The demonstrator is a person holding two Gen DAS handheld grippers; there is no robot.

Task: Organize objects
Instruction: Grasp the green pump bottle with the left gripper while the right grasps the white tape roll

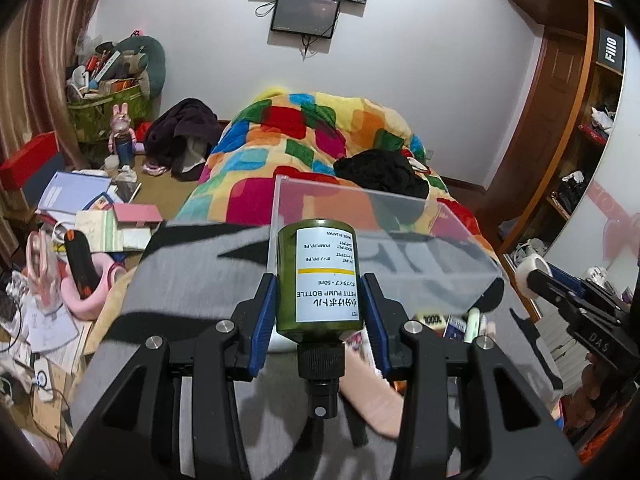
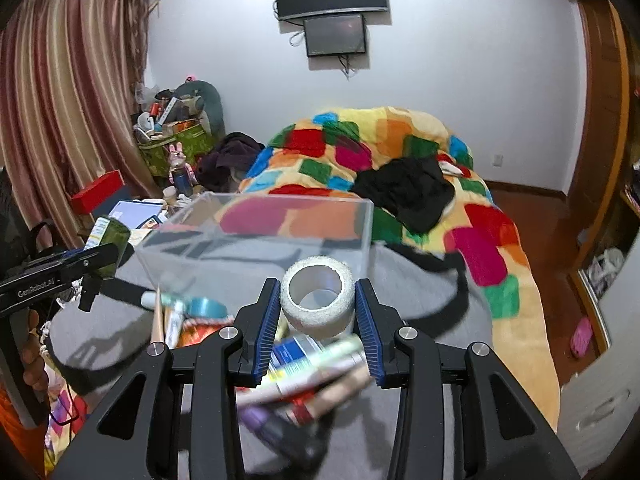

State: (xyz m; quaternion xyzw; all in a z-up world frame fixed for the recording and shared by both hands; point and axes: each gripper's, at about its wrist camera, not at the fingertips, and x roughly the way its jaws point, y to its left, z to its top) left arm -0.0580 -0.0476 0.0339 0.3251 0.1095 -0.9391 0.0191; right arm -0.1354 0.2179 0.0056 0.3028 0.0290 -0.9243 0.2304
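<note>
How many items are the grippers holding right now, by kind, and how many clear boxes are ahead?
Green pump bottle, in the left gripper: 1
White tape roll, in the right gripper: 1
Clear box: 1
Total: 3

A patchwork quilt (image 2: 400, 168) covered the bed — two screens (image 2: 334, 12) hung above, curtains (image 2: 60, 112) left.

The green pump bottle (image 1: 320, 280) is looking like glossy plastic under a smooth paper label. The white tape roll (image 2: 318, 296) is showing a rough, matt weave. The box (image 2: 256, 236) is gleaming, clear smooth plastic, sitting on matt grey cloth (image 1: 192, 280).
</note>
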